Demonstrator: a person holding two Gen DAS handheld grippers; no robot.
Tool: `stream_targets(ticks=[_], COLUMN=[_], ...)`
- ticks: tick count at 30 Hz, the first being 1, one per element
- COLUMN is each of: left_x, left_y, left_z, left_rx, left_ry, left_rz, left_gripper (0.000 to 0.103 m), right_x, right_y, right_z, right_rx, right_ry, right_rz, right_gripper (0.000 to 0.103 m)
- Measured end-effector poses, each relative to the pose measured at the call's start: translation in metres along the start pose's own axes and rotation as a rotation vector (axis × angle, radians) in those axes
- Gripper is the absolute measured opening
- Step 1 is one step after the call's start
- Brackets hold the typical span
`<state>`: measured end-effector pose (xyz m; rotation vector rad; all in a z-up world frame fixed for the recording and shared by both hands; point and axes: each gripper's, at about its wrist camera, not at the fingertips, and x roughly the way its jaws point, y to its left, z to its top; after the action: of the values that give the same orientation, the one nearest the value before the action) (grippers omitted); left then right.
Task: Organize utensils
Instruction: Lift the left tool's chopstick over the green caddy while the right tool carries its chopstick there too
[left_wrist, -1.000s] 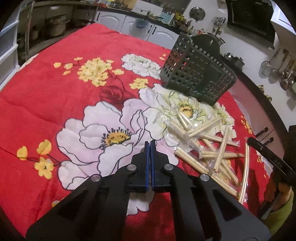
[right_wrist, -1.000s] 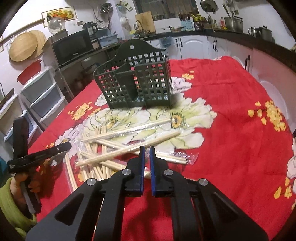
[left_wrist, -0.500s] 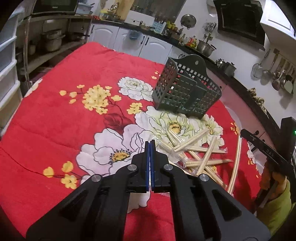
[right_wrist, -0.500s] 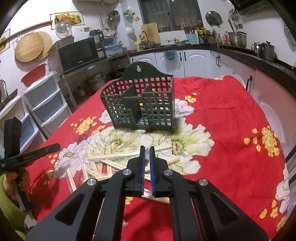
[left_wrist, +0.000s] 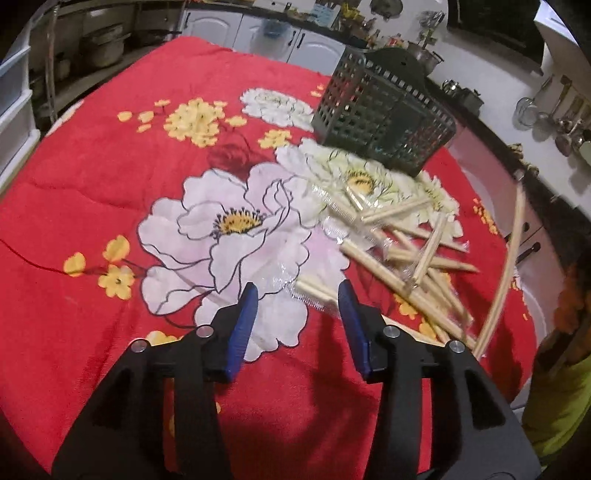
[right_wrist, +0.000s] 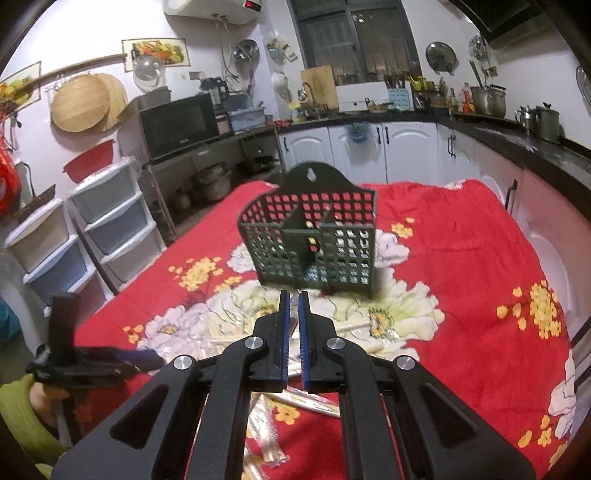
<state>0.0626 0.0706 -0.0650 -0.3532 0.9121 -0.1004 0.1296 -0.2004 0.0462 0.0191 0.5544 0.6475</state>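
- The chopsticks (left_wrist: 410, 254), pale wooden pairs in clear plastic sleeves, lie in a loose crossed pile on the red floral tablecloth (left_wrist: 110, 177), at about three o'clock from the middle of the left wrist view.
- In the right wrist view the same chopsticks (right_wrist: 229, 334) show only in part, under and beside the gripper's black frame, toward six and eight o'clock.
- One sleeved pair reaches from the pile toward the left gripper (left_wrist: 298, 301); its crimped plastic end lies between the two blue pads, which stand wide apart and touch nothing.
- The right gripper (right_wrist: 291, 308) hangs above the pile with its blue pads nearly together, a thin slit between them; nothing shows in that slit.
- A single long pale stick (left_wrist: 508, 258) curves along the table's edge at three to four o'clock in the left view, apart from the pile.
- The dark green utensil holder (right_wrist: 314, 243), a grid-walled caddy with dividers and a hanging tab, stands upright at twelve o'clock beyond the right gripper, just past the pile.
- In the left view the utensil holder (left_wrist: 380, 114) sits at one o'clock, near the far chopstick tips.
- Behind, a microwave (right_wrist: 177, 123) at ten o'clock and stacked plastic drawers (right_wrist: 110, 225) at nine.
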Motion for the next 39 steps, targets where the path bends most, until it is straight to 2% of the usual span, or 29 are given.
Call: stream_targets(ticks=[3, 5, 6, 7, 9, 16, 27, 39], left_x=[0.005, 0.008, 0.009, 0.010, 0.009, -0.021, -0.088, -0.115], left_y=[0.001, 0.001, 0.000, 0.000, 0.000, -0.015, -0.069, -0.123], left_z=[0.001, 0.004, 0.006, 0.007, 0.010, 0.027, 0.081, 0.138], left_rx=[-0.014, -0.013, -0.008, -0.007, -0.007, 0.036, 0.191, 0.308], left_ry=[-0.006, -0.010, -0.011, -0.010, -0.010, -0.072, -0.201, -0.337], left_rz=[0.001, 0.001, 0.008, 0.010, 0.002, -0.061, -0.200, -0.297], left_gripper=[0.038, 0.028, 0.015, 0.008, 0.003, 0.001, 0.000, 0.000], right_x=[-0.006, -0.009, -0.010, -0.011, -0.013, -0.024, -0.046, -0.058], right_y=[0.008, 0.013, 0.016, 0.019, 0.023, 0.030, 0.028, 0.020], right_z=[0.010, 0.016, 0.019, 0.022, 0.027, 0.048, 0.076, 0.107], right_rx=[-0.020, -0.030, -0.039, -0.046, -0.054, -0.072, -0.094, -0.095], right_ry=[-0.027, -0.042, -0.049, -0.056, -0.068, -0.128, -0.223, -0.292], right_rz=[0.014, 0.020, 0.022, 0.024, 0.026, 0.044, 0.017, -0.038], right_gripper=[0.005, 0.005, 0.005, 0.005, 0.005, 0.005, 0.004, 0.004])
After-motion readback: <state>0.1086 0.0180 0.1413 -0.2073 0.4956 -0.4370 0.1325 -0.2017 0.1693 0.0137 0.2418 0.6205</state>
